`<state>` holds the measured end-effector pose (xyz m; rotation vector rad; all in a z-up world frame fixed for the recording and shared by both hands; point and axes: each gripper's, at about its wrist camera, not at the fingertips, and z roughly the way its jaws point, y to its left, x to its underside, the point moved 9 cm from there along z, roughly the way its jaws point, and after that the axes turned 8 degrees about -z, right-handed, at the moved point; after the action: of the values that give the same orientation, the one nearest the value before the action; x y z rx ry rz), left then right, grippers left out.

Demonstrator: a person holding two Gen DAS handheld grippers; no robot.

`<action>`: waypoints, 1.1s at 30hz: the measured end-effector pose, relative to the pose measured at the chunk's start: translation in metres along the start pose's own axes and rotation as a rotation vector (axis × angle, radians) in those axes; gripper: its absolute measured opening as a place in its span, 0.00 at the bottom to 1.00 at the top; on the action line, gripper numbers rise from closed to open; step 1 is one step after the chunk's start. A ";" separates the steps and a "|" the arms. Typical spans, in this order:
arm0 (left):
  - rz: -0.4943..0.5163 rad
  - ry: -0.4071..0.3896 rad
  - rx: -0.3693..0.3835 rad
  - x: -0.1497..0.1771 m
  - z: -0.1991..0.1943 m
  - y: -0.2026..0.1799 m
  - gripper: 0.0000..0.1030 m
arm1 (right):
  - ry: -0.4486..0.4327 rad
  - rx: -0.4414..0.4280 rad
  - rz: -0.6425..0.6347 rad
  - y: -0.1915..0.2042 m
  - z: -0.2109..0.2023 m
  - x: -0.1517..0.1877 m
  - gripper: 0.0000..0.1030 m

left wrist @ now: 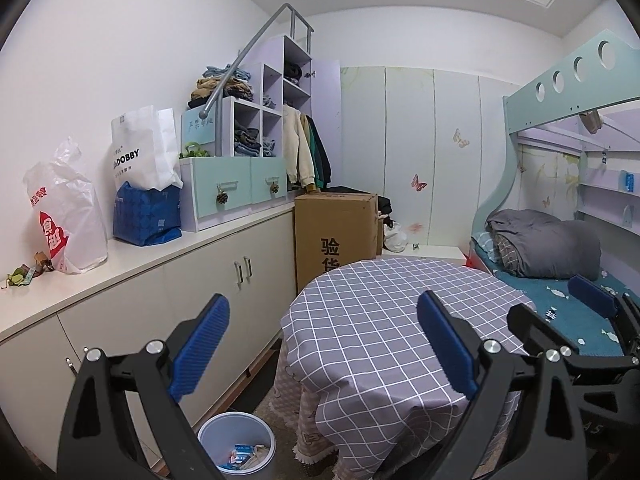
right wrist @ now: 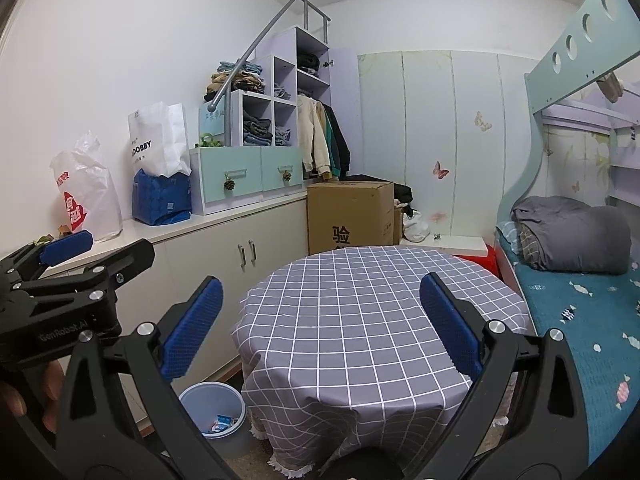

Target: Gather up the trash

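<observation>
Trash (left wrist: 244, 454) in bin (left wrist: 208, 432) below left hand-held gripper (left wrist: 324, 344); both hand-held grippers wide open, empty.

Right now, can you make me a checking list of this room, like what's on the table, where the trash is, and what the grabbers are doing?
Surface: round table with grey checked cloth, nothing seen on top.
Job's things: grey plastic bin on floor beside table, wrappers inside; small scraps on white counter.
Clutter: white plastic bag, blue bag, cardboard box.
Grippers: left gripper, right gripper, jaws open, holding nothing.
Cables: nothing seen.
Surroundings: bunk bed, shelves of clothes.
</observation>
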<state>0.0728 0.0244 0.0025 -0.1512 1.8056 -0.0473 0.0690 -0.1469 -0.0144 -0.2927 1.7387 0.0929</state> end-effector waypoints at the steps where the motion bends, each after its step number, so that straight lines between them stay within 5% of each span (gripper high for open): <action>1: 0.000 0.001 0.000 0.000 0.001 0.001 0.90 | 0.001 -0.001 0.000 0.000 0.001 0.000 0.94; 33: 0.005 0.010 -0.010 0.004 0.007 0.009 0.90 | 0.024 -0.017 0.002 0.000 0.003 0.009 0.94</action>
<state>0.0783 0.0334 -0.0044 -0.1539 1.8166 -0.0361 0.0708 -0.1472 -0.0235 -0.3054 1.7627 0.1065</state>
